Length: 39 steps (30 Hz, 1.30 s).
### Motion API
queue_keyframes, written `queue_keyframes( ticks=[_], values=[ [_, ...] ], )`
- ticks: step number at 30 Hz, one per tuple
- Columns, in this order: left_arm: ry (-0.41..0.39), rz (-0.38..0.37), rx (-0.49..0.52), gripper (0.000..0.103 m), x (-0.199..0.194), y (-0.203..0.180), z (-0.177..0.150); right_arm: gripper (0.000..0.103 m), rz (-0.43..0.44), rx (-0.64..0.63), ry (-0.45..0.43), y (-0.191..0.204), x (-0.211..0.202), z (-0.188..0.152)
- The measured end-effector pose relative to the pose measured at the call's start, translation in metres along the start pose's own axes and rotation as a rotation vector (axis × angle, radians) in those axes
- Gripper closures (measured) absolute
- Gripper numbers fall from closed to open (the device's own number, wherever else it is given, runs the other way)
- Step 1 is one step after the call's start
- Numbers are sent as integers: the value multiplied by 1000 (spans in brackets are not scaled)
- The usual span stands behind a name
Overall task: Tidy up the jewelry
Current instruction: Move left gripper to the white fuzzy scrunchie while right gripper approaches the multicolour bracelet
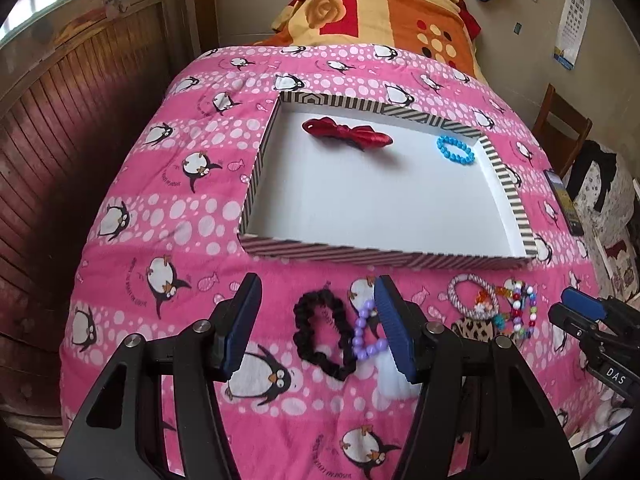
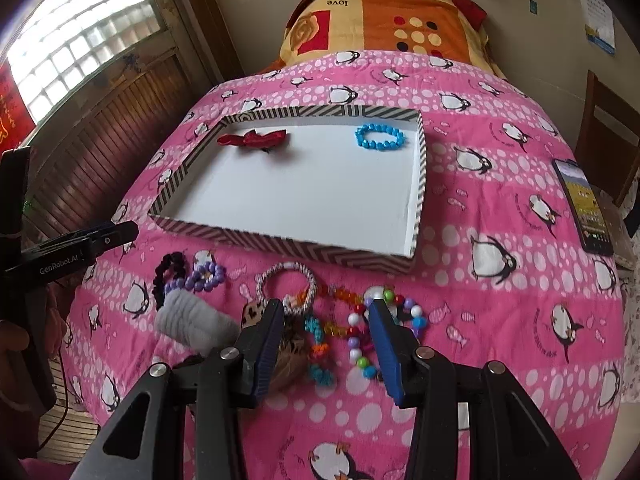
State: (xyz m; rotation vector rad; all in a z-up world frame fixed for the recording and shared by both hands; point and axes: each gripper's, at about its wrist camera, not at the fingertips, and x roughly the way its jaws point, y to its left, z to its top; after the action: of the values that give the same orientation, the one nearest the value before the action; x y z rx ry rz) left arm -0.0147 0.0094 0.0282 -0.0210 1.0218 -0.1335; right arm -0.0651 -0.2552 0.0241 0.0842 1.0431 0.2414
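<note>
We hold two claws over a bed with a soft pink blanket (image 1: 168,216) full of penguins and white dots. Our left claw (image 1: 316,328) has its flat blue ridged pads wide apart, with nothing pinched. Under it, near the bed's near edge, lie a black ruffled scrunchie (image 1: 316,332) and a ring of round purple beads (image 1: 366,334), touching each other. A fuzzy white band (image 2: 192,320) sits just beside them.

Our right claw (image 2: 324,330) has its pads apart too, and they press on nothing. Below it sits a heap: a bumpy orange and teal string (image 2: 320,332), a ring of shiny mixed beads (image 2: 384,320), a spotted leopard piece (image 2: 252,312) and a twisted white rope ring (image 2: 286,280).

Farther on, in the middle of the bed, is a flat box (image 1: 384,256) with thin striped card walls and a smooth white floor. At its far wall lie a shiny red bow (image 1: 346,133) and, in the far right corner, a ring of blue beads (image 1: 456,151).

A dark phone (image 2: 584,204) lies at the bed's right edge. At the far end is an orange and yellow quilt (image 1: 384,4).
</note>
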Motion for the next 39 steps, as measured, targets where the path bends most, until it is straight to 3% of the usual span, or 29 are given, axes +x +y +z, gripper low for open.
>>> queue_keyframes(
  ticks=[18, 23, 25, 28, 30, 39],
  values=[
    [13, -12, 31, 45, -5, -8, -15, 61, -15, 45, 30, -9, 1, -19],
    [66, -116, -34, 44, -2, 4, -16, 61, -22, 62, 38, -16, 2, -21],
    [91, -167, -62, 40, -1, 7, -18, 61, -33, 66, 44, -22, 2, -24],
    [154, -288, -131, 35, 5, 10, -24, 61, -42, 84, 57, -32, 3, -29],
    [192, -331, -154, 35, 11, 7, -27, 61, -53, 97, 66, -40, 4, -33],
    [284, -355, -162, 35, 37, -16, -39, 61, -59, 152, 70, -73, 16, -32]
  ],
)
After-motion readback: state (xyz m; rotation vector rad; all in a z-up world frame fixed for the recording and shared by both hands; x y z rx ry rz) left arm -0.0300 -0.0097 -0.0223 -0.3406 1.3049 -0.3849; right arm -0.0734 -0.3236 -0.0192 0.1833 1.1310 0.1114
